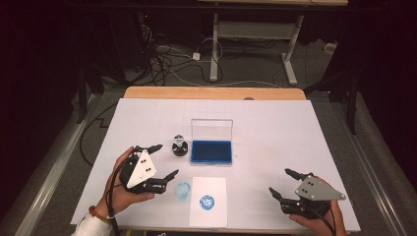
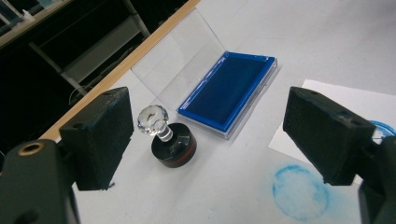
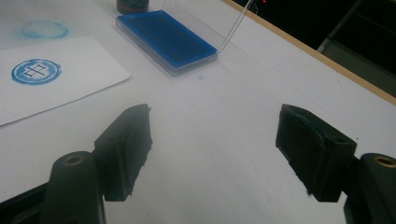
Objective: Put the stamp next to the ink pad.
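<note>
A round black stamp (image 1: 180, 145) (image 2: 169, 142) with a clear faceted knob stands upright on the white table cover (image 1: 275, 132), just left of the blue ink pad (image 1: 212, 151) (image 2: 227, 93) (image 3: 164, 41), whose clear lid is raised. A white card (image 1: 208, 201) (image 3: 44, 77) bearing a blue round stamp print lies near the front edge. My left gripper (image 1: 164, 160) (image 2: 208, 135) is open, low, a little in front and left of the stamp, with nothing between its jaws. My right gripper (image 1: 283, 182) (image 3: 215, 151) is open at the front right over bare cover.
A smudged blue ring mark (image 1: 182, 190) (image 2: 299, 191) stains the cover left of the card. The table's wooden far edge (image 1: 211, 93) shows beyond the cover. Cables and desk legs lie on the floor behind.
</note>
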`<state>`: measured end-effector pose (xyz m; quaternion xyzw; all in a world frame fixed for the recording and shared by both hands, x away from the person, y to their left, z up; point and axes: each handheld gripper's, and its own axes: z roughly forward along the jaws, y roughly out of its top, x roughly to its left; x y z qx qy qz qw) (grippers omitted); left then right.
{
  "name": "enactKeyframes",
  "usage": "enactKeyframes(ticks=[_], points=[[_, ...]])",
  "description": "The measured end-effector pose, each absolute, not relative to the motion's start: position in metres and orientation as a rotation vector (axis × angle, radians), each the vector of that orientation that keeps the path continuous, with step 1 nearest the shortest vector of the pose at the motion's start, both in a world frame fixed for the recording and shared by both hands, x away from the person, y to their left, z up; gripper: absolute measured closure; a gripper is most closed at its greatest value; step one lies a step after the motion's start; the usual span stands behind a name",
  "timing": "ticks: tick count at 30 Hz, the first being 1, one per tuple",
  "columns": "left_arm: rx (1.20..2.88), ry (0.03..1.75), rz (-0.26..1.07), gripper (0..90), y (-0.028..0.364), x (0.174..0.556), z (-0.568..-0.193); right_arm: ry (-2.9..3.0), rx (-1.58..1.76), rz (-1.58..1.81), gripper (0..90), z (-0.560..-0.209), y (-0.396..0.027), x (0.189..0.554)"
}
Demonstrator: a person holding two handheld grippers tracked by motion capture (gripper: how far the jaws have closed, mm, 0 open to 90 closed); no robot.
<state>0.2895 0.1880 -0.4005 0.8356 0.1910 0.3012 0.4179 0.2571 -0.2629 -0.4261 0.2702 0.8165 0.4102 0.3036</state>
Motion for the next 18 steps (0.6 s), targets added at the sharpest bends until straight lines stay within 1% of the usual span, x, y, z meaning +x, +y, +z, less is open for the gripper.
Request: enactKeyframes(ticks=[6,14,18], points=[[2.135,0.495,0.766,15.9,0.197,0.288,-0.412,2.164,0.716,1.082,26.8,-0.427,-0.263,0.258],[2.138,0.536,0.782,15.9,0.207,0.284,-0.429,2.155,0.721,1.086,26.9,-0.427,-0.263,0.260],[2.149,0.558,0.762,15.9,0.211,0.286,-0.439,2.158,0.729,1.084,26.8,-0.429,-0.263,0.263]])
